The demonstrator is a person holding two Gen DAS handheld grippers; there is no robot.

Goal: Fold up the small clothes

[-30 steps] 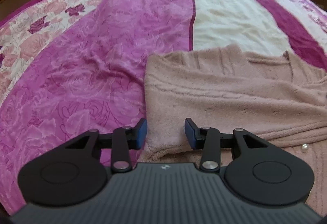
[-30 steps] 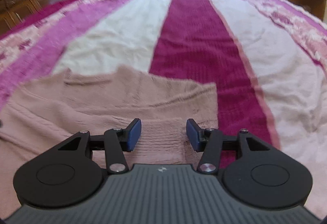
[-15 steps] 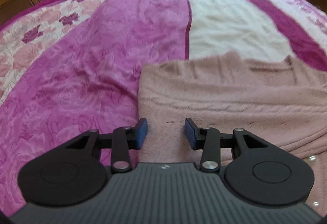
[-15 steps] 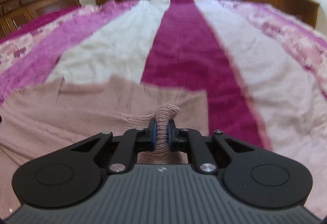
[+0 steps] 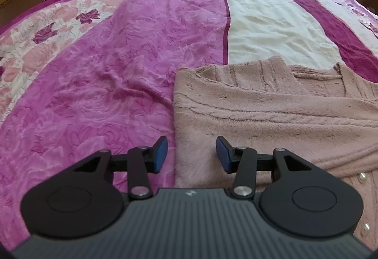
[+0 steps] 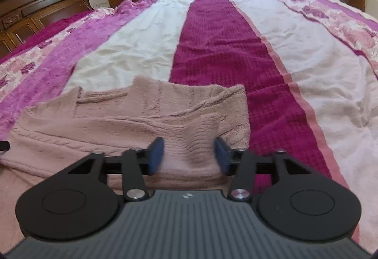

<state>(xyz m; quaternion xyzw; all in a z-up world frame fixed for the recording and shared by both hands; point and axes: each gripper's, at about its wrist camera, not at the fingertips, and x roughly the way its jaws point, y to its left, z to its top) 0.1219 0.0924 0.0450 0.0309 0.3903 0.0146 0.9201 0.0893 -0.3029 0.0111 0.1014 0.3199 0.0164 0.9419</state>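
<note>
The left gripper (image 5: 191, 154) stands wide open, its blue-padded fingers (image 5: 160, 152) spread apart and holding nothing; the left edge of the dusty-pink fuzzy knitted sweater (image 5: 271, 117) runs up between them, with the left pad over the magenta rose-patterned bedspread (image 5: 94, 93) and the right pad over the knit. The right gripper (image 6: 189, 156) is likewise wide open, its blue pads (image 6: 156, 156) blurred, and a raised, ribbed fold of the same sweater (image 6: 141, 122) stands loosely in the gap between them; whether either pad touches the knit cannot be told. The sweater lies spread flat across the bed, just ahead of and beneath both grippers, its far edge reaching the white and deep-magenta stripes. Small pearly buttons (image 5: 361, 178) show at its near right corner in the left view. A dark carved wooden headboard (image 6: 35, 13) stands beyond the bed.
</note>
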